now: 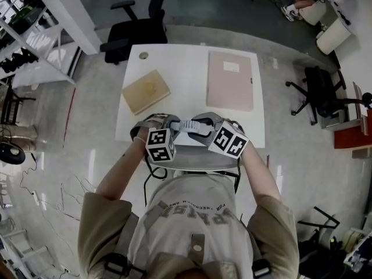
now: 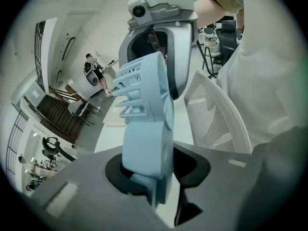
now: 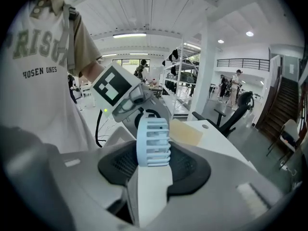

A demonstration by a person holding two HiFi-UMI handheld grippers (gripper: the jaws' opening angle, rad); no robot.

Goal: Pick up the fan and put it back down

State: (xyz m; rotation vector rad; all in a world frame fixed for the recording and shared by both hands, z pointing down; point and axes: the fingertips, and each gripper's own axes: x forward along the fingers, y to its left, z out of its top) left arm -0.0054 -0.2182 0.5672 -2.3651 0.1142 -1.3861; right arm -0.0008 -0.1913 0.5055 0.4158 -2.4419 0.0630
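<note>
White tabletop (image 1: 186,63) is seen from above in an open workroom, with a black chair (image 1: 131,36) at its far side. Two flat items are laid on it, well apart: a tan board (image 1: 146,90) to the left and a pink folder (image 1: 231,80) to the right.

Both grippers are held together over the near edge, close to the person's chest, with a white mesh chair back (image 2: 216,124) just beside them.

The pale blue fan (image 2: 144,129) is off the tabletop, carried between the two grippers.
- Left hand-held gripper (image 2: 154,174): the fan's base is seen between its jaws, grille end pointing away towards the other gripper. The jaws are parted, and a dark gap is noted on one side of the base, so no firm clamp is read.
- Right hand-held gripper (image 3: 154,167): the jaws are closed on the fan, with the slatted grille standing up just past the pads.
</note>
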